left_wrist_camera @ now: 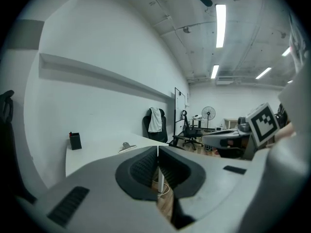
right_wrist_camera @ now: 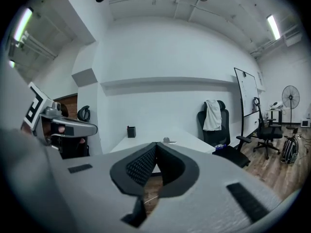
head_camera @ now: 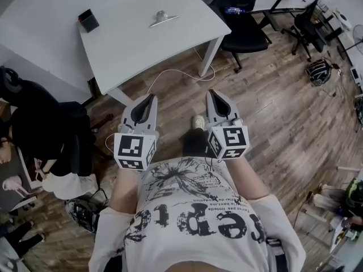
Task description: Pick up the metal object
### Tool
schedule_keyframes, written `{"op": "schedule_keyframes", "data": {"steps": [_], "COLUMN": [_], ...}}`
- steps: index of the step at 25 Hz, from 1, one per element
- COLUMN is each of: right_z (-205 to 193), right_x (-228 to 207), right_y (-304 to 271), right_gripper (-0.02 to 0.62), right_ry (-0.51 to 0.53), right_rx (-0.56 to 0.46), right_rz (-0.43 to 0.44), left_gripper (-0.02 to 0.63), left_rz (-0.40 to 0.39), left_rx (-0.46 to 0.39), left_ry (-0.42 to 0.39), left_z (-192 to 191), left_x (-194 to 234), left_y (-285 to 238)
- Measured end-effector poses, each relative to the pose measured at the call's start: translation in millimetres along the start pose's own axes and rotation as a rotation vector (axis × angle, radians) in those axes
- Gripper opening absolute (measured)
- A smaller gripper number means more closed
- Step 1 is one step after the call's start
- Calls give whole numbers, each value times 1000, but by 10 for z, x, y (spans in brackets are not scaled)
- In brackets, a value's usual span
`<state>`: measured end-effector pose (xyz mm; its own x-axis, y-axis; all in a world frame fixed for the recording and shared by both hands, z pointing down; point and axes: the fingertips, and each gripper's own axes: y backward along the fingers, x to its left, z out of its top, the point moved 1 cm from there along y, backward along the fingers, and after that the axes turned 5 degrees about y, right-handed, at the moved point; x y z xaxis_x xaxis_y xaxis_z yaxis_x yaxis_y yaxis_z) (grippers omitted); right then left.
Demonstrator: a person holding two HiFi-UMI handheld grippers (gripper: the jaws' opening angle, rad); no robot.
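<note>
We are holding the left gripper (head_camera: pixel 151 99) and the right gripper (head_camera: pixel 211 94) side by side in front of our chest, over the wooden floor (head_camera: pixel 272 123), each with its jaws clenched together on nothing. That is the first risk we are seeing: arriving with the jaws pressed tight, either gripper would be nudging the target rather than straddling it, so one pair needs spreading before contact. Just beyond the tips, a white cable (head_camera: pixel 170 72) is lying on the floor beside the table, and we are judging it a snag for our feet as we step in. Further on, the white table (head_camera: pixel 130 44) is standing well apart from both grippers. The metal object (head_camera: pixel 163 18) is resting on its right part, low, with a flat plate and a small raised knob, so we are expecting it to skid on the smooth top under a shallow approach. Off to its left, a black box (head_camera: pixel 88 20) is sitting well apart, hardly in the way.
</note>
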<state>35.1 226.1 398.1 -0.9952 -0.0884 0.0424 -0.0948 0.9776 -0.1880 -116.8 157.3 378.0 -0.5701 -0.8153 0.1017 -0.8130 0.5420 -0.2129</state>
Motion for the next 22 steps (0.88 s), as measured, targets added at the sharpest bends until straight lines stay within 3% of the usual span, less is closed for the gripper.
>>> {"op": "schedule_keyframes", "data": {"steps": [14,22], "right_z": [388,433], "right_x": [-1294,-1459], "right_y": [-1912,-2727], "right_gripper": [-9,-9], "right_ry": [50,73], "right_rx": [6,37], "right_rz": [212,326], "left_gripper": [11,11], "left_rz": [221,346], "left_rx": [-27,-9], "left_ry": [51,101], "left_z": [530,540], "left_x": [443,812], "left_y": [-1847,-2268]}}
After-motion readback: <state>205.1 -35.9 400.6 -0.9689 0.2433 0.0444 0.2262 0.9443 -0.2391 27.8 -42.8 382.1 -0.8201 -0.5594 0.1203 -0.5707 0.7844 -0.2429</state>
